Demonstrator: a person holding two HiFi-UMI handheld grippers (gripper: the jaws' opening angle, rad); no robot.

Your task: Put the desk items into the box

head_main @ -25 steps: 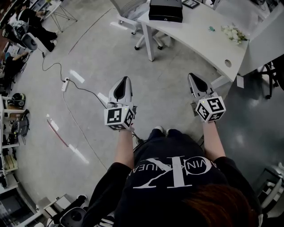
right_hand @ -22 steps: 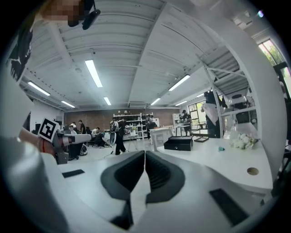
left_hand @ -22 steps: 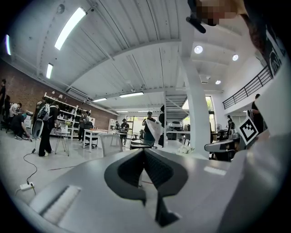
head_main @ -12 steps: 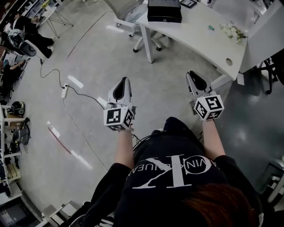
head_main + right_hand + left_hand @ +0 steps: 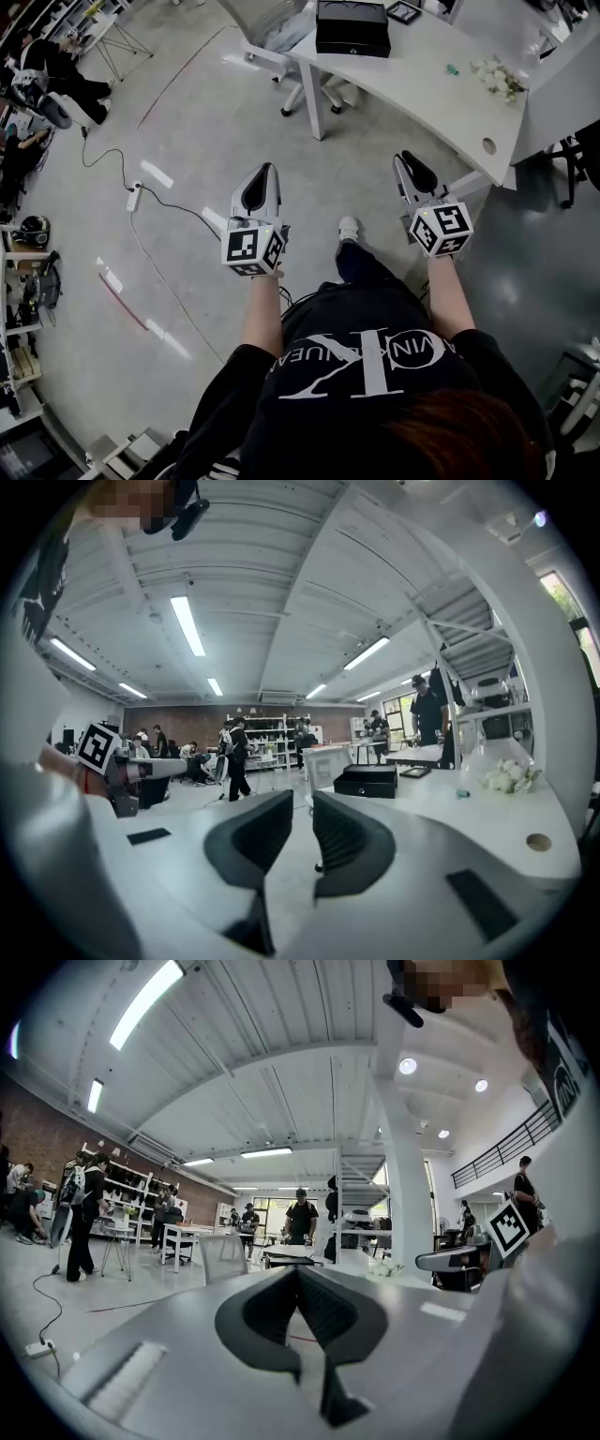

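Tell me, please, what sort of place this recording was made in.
Most likely a large open-plan workshop or lab: a polished grey floor with a power strip lying on it, a white desk bearing a black box, and shelving racks against a brick wall, with people nearby.

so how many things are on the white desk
4: a black box at the far end, a picture frame beside it, a small teal object farther along, white flowers next to that. Others may lie out of view.
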